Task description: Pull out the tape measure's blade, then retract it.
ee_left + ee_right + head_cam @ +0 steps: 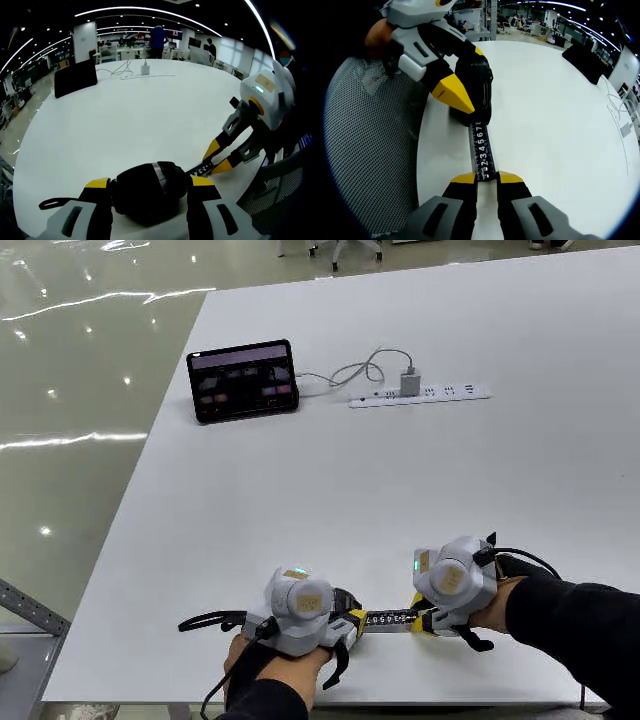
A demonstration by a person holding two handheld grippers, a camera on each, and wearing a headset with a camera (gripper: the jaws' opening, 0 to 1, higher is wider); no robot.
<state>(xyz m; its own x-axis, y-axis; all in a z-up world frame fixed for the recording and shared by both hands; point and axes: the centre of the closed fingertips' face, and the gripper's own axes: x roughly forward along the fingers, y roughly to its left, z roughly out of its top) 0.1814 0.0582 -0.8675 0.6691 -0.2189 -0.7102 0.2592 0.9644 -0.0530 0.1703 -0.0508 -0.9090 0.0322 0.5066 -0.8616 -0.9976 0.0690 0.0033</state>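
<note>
The black tape measure case (150, 190) rests on the white table near its front edge, with my left gripper (150, 184) shut on it, yellow-tipped fingers (97, 184) on either side. In the head view the left gripper (345, 625) holds the case (345, 606). A short length of black blade (482, 150) with white numbers runs from the case (476, 85) to my right gripper (486, 176), which is shut on the blade's end. In the head view the blade (390, 619) spans the gap to the right gripper (422, 620).
A black tablet (243, 379) stands at the table's far left. A white power strip (420, 395) with a charger and cable lies beside it. The table's front edge (300, 702) runs just below both hands. A black strap (210, 620) trails left of the case.
</note>
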